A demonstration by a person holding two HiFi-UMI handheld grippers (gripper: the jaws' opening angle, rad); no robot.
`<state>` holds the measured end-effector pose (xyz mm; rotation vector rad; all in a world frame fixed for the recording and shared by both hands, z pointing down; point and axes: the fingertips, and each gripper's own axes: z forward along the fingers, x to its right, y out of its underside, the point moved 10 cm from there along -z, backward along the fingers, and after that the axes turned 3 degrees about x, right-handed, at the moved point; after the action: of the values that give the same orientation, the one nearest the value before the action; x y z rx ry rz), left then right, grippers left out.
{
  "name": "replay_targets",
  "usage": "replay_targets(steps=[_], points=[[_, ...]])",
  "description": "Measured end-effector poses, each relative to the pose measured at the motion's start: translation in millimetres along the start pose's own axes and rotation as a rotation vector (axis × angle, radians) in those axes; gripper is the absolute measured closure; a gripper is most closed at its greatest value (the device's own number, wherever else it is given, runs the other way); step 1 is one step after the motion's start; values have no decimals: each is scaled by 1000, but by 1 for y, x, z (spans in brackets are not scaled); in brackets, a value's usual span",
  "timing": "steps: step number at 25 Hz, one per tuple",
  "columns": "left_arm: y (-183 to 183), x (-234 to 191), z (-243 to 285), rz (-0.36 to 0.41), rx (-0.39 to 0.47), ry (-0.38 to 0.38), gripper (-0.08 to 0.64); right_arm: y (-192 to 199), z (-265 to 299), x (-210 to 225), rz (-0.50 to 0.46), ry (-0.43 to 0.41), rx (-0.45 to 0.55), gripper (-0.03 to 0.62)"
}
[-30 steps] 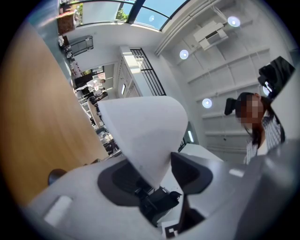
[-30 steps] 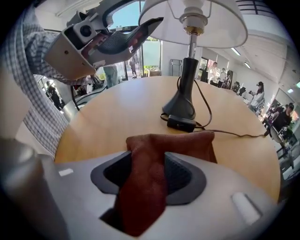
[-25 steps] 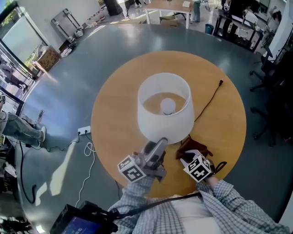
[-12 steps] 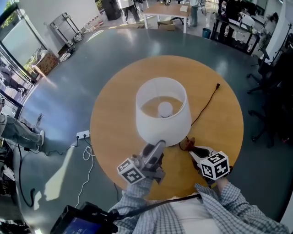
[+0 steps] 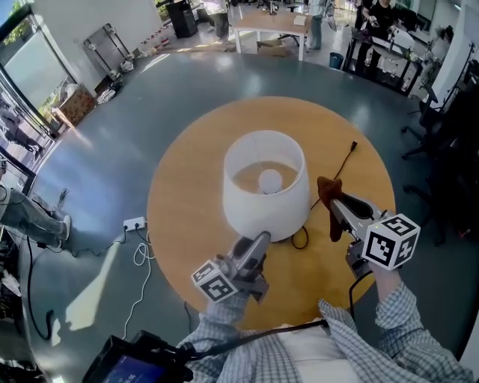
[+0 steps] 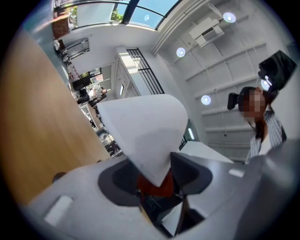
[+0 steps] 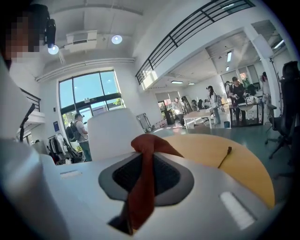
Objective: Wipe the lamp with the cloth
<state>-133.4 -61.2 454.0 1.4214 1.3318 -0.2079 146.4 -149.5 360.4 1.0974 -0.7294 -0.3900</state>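
Note:
A lamp with a white shade (image 5: 266, 202) stands mid-way on the round wooden table (image 5: 187, 187), its bulb (image 5: 269, 179) showing inside. My left gripper (image 5: 262, 238) is at the shade's near lower rim; in the left gripper view the shade's edge (image 6: 145, 126) sits pinched in the left gripper (image 6: 152, 171). To the right of the lamp, my right gripper (image 5: 334, 203) is raised above the table, shut on a dark red cloth (image 5: 327, 188). The right gripper view shows the cloth (image 7: 150, 145) hanging from the right gripper (image 7: 146, 176), with the shade (image 7: 112, 131) beyond it.
The lamp's black cord (image 5: 340, 161) runs from the base toward the table's far right edge. A white power strip (image 5: 135, 222) lies on the grey floor at left. Office chairs (image 5: 441, 127) stand at right, desks (image 5: 269, 22) and people at the back.
My right gripper has lifted the red cloth off the table's front and carried it up and right, beside the shade. The left gripper has stayed on the shade's rim.

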Motion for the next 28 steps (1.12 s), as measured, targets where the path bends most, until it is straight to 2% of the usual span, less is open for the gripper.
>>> replay_targets(steps=[4,7,13,17,22,28], points=[[2,-1,1,8,-1,-2,356,-22,22,-7,22,-49,61,522],[2,0,1,9,0,-3,359,-24,39,-16,42,-81,59,522],[7,0,1,11,-8,-4,365,-20,46,-12,66,-85,70,522],[7,3,5,15,-14,0,368,-31,51,-1,44,-78,59,522],[9,2,7,14,-19,0,371,-48,72,13,28,-119,33,522],[9,4,7,15,-20,-1,373,-77,106,13,-87,-215,-55,522]])
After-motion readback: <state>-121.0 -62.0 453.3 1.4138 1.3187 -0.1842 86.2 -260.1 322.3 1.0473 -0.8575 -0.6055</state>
